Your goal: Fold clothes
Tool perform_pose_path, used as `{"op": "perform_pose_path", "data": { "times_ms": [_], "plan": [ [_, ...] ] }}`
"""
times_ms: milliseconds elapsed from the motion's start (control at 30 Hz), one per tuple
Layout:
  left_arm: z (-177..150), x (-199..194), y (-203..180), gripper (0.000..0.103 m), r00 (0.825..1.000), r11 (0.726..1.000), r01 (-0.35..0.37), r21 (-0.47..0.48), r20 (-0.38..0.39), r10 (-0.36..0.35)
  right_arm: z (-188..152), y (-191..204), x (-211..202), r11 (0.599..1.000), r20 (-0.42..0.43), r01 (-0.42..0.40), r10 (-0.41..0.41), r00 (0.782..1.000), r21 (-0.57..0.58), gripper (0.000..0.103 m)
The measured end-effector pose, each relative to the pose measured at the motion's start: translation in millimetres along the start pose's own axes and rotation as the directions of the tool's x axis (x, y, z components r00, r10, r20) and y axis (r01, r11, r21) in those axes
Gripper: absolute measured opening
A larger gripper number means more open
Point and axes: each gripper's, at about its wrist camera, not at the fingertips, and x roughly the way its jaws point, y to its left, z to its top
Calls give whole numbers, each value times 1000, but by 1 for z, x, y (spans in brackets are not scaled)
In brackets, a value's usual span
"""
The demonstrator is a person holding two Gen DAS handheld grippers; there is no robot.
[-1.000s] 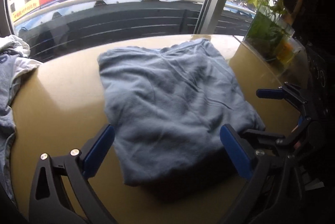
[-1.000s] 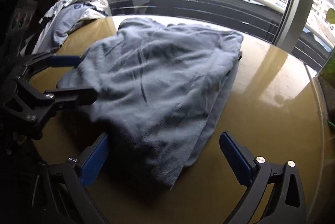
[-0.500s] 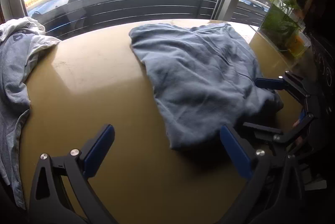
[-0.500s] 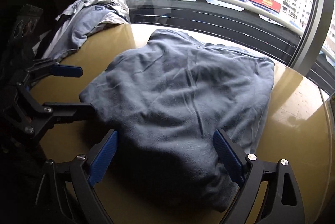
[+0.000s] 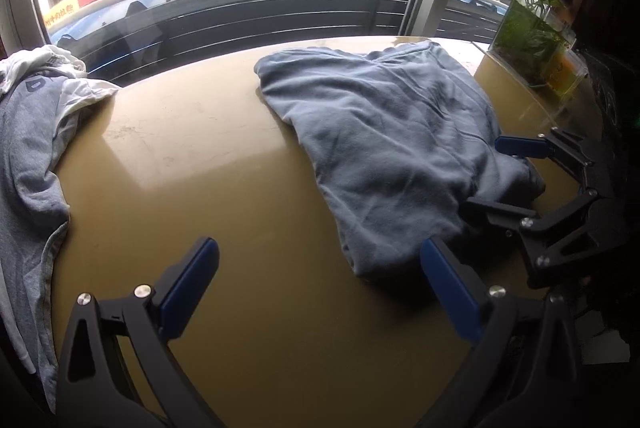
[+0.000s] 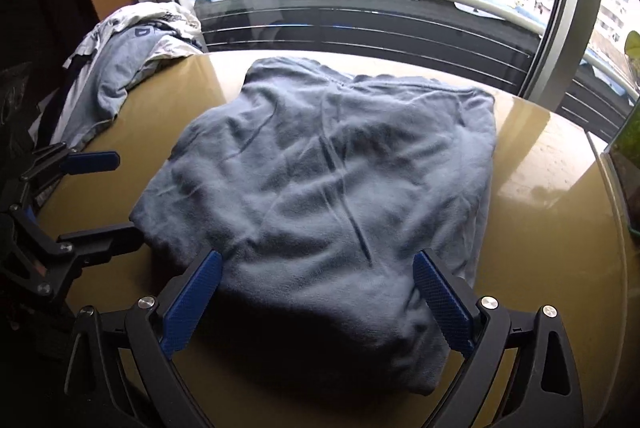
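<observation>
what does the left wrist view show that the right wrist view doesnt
Only the left wrist view shows the glass planter with its green plant clearly, plus the wide bare stretch of table between the two garments.

Only the right wrist view shows the folded blue-grey garment head-on, its near edge lying between the open right gripper fingers.

Both show that garment, the heap of grey and white clothes, the window railing, the red shop sign, and the open left gripper.

Clothes pile [image 5: 32, 132] — cut off left.
</observation>
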Motion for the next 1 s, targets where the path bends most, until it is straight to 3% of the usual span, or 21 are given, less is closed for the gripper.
{"op": "perform_pose_path", "data": {
  "times_ms": [100,200,333,400,533,667,733,833,867,933,1000],
  "plan": [
    [-2,3,3,101,1000,1000,-3,-1,-22,3,-7,10,4,999,31,38,-37,999,-35,103],
    [-1,3,2,101,999,999,-33,7,-21,33,-5,14,6,996,4,62,-62,998,-66,103],
    [6,-6,-3,101,994,994,-106,15,14,106,9,2,0,999,-31,-11,9,999,-41,103],
    [14,-14,-7,101,988,989,-146,-16,41,147,22,-8,-10,997,3,-52,53,999,-62,103],
    [32,-25,-24,102,979,981,-179,-75,87,185,56,-29,-13,986,74,-27,39,996,-167,103],
    [47,-16,-57,102,969,974,-213,-78,112,220,83,-54,15,964,34,-142,153,988,-225,103],
    [49,4,-68,102,971,971,-222,-92,71,229,88,-61,30,947,8,-185,194,981,-263,103],
    [39,32,-78,103,958,952,-282,-119,23,286,83,-74,64,937,-95,-207,187,978,-280,103],
    [35,42,-80,103,953,946,-299,-123,6,302,81,-76,68,929,-84,-212,195,977,-304,103],
    [33,44,-67,103,968,936,-249,-250,-22,252,78,-80,71,913,-46,-217,215,976,-346,103],
    [36,46,-57,103,968,914,-249,-319,-50,247,82,-82,74,912,-55,-223,217,975,-344,103]
  ]
}}
